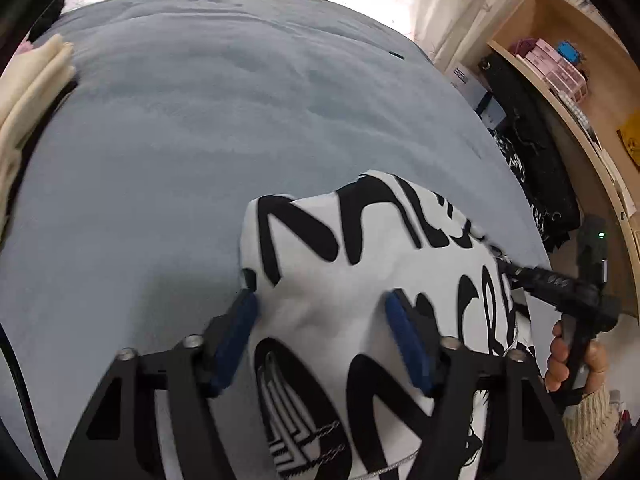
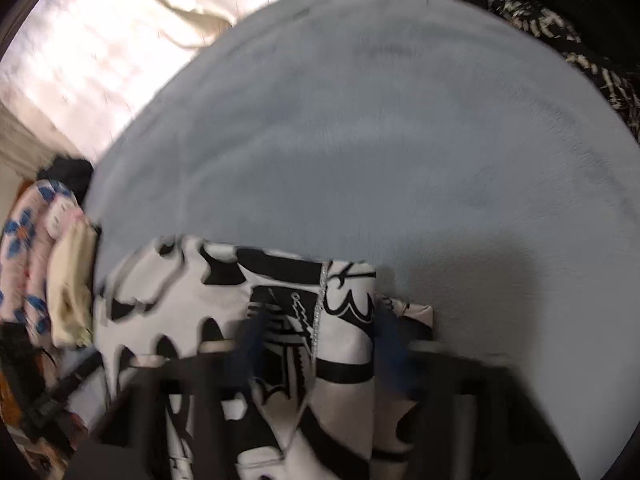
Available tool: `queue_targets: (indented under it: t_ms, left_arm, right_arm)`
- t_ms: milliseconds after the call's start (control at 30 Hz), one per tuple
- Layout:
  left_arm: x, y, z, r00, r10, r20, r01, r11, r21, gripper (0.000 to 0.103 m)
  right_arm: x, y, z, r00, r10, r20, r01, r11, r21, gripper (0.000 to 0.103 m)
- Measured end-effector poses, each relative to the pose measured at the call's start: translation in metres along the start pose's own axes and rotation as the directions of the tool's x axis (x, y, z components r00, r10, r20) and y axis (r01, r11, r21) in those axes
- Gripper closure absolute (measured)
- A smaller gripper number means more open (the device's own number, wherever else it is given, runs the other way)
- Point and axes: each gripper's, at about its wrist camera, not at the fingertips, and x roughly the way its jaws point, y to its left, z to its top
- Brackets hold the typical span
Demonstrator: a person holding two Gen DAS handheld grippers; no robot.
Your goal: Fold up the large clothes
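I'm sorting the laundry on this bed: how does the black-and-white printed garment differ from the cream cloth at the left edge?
The printed garment carries bold black lettering on white; the cream cloth is plain. The printed garment lies loose and rumpled in the foreground; the cream cloth sits folded in layers at the bed's side. The printed garment has a silvery chain; the cream cloth shows none. Both are fabric on the grey-blue blanket.

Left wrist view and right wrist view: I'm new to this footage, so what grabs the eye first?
The white garment with bold black lettering stands out, bunched on the near part of the grey-blue bed cover. The left gripper straddles it with blue pads apart. At the bed's left edge lies a folded cream cloth, and a wooden shelf stands on the right.
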Motion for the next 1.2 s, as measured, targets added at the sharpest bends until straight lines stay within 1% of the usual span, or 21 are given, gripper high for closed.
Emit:
queue_targets:
  t_ms: [67, 100, 133, 167, 233, 300, 367, 433, 500, 567, 600, 633, 700, 767, 800, 833, 867, 900, 967, 1067, 1200]
  left_arm:
    - [0.002, -0.009, 0.002, 0.999, 0.048, 0.001, -0.048, 0.998, 0.042, 0.052]
    - [0.002, -0.016, 0.002, 0.996, 0.084, 0.007, -0.085, 0.994, 0.074, 0.056]
    - [0.003, -0.025, 0.003, 0.992, 0.127, 0.022, -0.128, 0.986, 0.108, 0.062]
    - [0.005, -0.030, 0.002, 0.988, 0.149, 0.028, -0.151, 0.981, 0.122, 0.063]
    - [0.015, -0.036, 0.000, 0.981, 0.190, 0.029, -0.192, 0.972, 0.135, 0.064]
    - [0.028, -0.042, -0.002, 0.969, 0.244, 0.029, -0.246, 0.957, 0.153, 0.064]
    - [0.034, -0.049, -0.006, 0.955, 0.292, 0.047, -0.295, 0.936, 0.192, 0.064]
    - [0.033, -0.052, -0.007, 0.948, 0.312, 0.064, -0.319, 0.927, 0.197, 0.064]
    - [0.027, -0.052, -0.006, 0.950, 0.304, 0.069, -0.311, 0.931, 0.192, 0.063]
    - [0.018, -0.052, -0.006, 0.957, 0.286, 0.058, -0.292, 0.939, 0.183, 0.063]
    - [0.011, -0.052, -0.007, 0.959, 0.278, 0.053, -0.283, 0.942, 0.181, 0.063]
    - [0.003, -0.053, -0.010, 0.960, 0.276, 0.053, -0.281, 0.942, 0.182, 0.061]
    - [-0.011, -0.057, -0.013, 0.961, 0.271, 0.059, -0.277, 0.942, 0.188, 0.054]
    - [-0.031, -0.063, -0.019, 0.961, 0.266, 0.079, -0.276, 0.941, 0.195, 0.040]
    - [-0.043, -0.067, -0.022, 0.963, 0.255, 0.090, -0.268, 0.943, 0.199, 0.036]
    - [-0.053, -0.069, -0.025, 0.963, 0.251, 0.097, -0.266, 0.943, 0.202, 0.028]
    - [-0.063, -0.073, -0.029, 0.963, 0.248, 0.105, -0.265, 0.942, 0.207, 0.024]
    - [-0.073, -0.077, -0.033, 0.964, 0.243, 0.111, -0.262, 0.941, 0.212, 0.024]
    - [-0.093, -0.084, -0.043, 0.967, 0.227, 0.115, -0.249, 0.941, 0.230, 0.024]
    - [-0.120, -0.090, -0.059, 0.973, 0.196, 0.120, -0.221, 0.943, 0.250, 0.024]
    - [-0.145, -0.094, -0.077, 0.983, 0.160, 0.088, -0.177, 0.951, 0.254, 0.024]
  right_arm:
    - [-0.008, 0.007, -0.004, 0.997, -0.056, 0.043, 0.058, 0.997, -0.050, 0.097]
    - [-0.019, 0.013, -0.007, 0.991, -0.102, 0.092, 0.109, 0.991, -0.076, 0.097]
    - [-0.026, 0.016, -0.009, 0.984, -0.127, 0.122, 0.138, 0.987, -0.087, 0.098]
    - [-0.028, 0.015, -0.011, 0.981, -0.140, 0.132, 0.152, 0.984, -0.090, 0.098]
    - [-0.017, 0.008, -0.014, 0.978, -0.180, 0.103, 0.188, 0.979, -0.077, 0.098]
    - [0.005, 0.002, -0.021, 0.975, -0.213, 0.060, 0.217, 0.973, -0.078, 0.098]
    - [0.012, -0.002, -0.023, 0.975, -0.216, 0.050, 0.219, 0.973, -0.068, 0.098]
    - [0.010, -0.002, -0.021, 0.977, -0.211, 0.044, 0.213, 0.976, -0.055, 0.098]
    - [0.003, 0.000, -0.019, 0.977, -0.208, 0.054, 0.211, 0.976, -0.053, 0.096]
    - [-0.008, 0.002, -0.022, 0.974, -0.215, 0.070, 0.219, 0.975, -0.045, 0.090]
    - [-0.018, 0.004, -0.024, 0.971, -0.222, 0.084, 0.226, 0.973, -0.044, 0.089]
    - [-0.024, 0.006, -0.024, 0.971, -0.222, 0.094, 0.226, 0.973, -0.043, 0.086]
    - [-0.046, 0.010, -0.030, 0.973, -0.198, 0.117, 0.203, 0.979, -0.032, 0.085]
    - [-0.066, 0.014, -0.036, 0.974, -0.182, 0.139, 0.188, 0.982, -0.033, 0.085]
    - [-0.079, 0.017, -0.041, 0.972, -0.178, 0.151, 0.186, 0.982, -0.041, 0.084]
    - [-0.091, 0.021, -0.048, 0.971, -0.177, 0.163, 0.187, 0.981, -0.051, 0.080]
    - [-0.101, 0.025, -0.052, 0.969, -0.176, 0.174, 0.189, 0.980, -0.058, 0.072]
    - [-0.110, 0.027, -0.056, 0.967, -0.177, 0.184, 0.191, 0.980, -0.062, 0.068]
    - [-0.132, 0.034, -0.070, 0.963, -0.170, 0.211, 0.189, 0.979, -0.073, 0.054]
    - [-0.158, 0.046, -0.090, 0.961, -0.158, 0.225, 0.183, 0.978, -0.098, 0.050]
    - [-0.184, 0.058, -0.115, 0.962, -0.145, 0.233, 0.178, 0.976, -0.129, 0.045]
